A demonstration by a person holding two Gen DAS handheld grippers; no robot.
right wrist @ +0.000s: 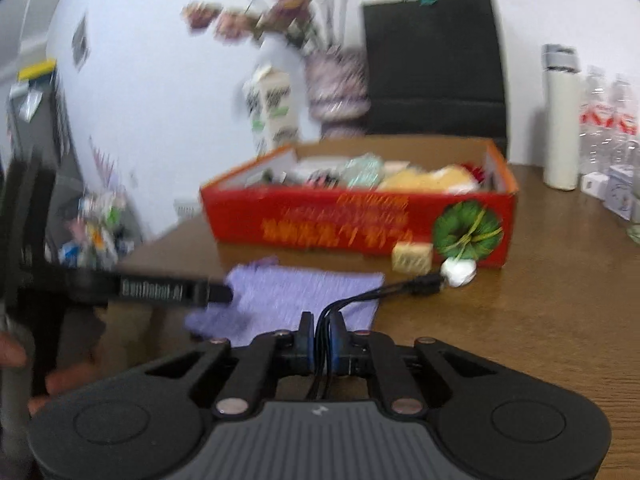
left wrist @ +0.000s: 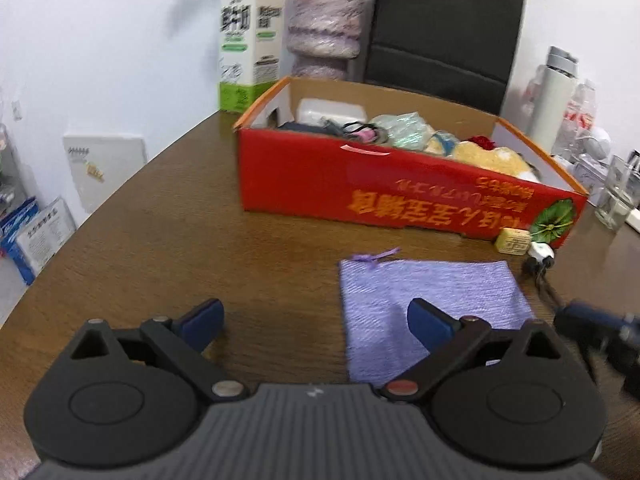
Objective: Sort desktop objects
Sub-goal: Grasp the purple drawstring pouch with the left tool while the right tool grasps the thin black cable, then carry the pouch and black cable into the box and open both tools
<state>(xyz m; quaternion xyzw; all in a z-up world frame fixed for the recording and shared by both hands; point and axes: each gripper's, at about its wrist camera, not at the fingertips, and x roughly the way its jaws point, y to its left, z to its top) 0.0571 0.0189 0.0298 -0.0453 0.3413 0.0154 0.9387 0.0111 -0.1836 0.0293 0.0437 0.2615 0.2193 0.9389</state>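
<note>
**Right gripper pinches the charger cable beside the red box**

The right gripper (right wrist: 319, 350) is nearly closed, its blue pads clamped on a thin black cable (right wrist: 384, 290) that runs out toward 1 o'clock in the right wrist view and ends at a small white plug (right wrist: 459, 271) lying on the table (right wrist: 540, 320). Holding the cord rather than the plug seems the easy choice — the cord lay nearest the fingers, and the plug sits tight against the red cardboard box (right wrist: 320, 220), just beside a cream-coloured cube (right wrist: 412, 258).

The left gripper (left wrist: 316, 322) is wide open and holds nothing. It hovers low over the table with its right finger above the purple drawstring pouch (left wrist: 432, 292), which lies flat at about 12 to 1 o'clock of it, short of the box. It looks parked there, ready for the pouch or to steady things while the other hand works.

The box stands at 12 o'clock in both views, already holding soft items — a yellow plush (left wrist: 488, 158), a pale green packet (left wrist: 404, 128), a white container (left wrist: 332, 110). Judging by that, the cable and plug belong in it next; the trailing plug could snag on the box's near wall when lifted. Behind stand a milk carton (left wrist: 248, 40) and a white flask (left wrist: 554, 96).
</note>
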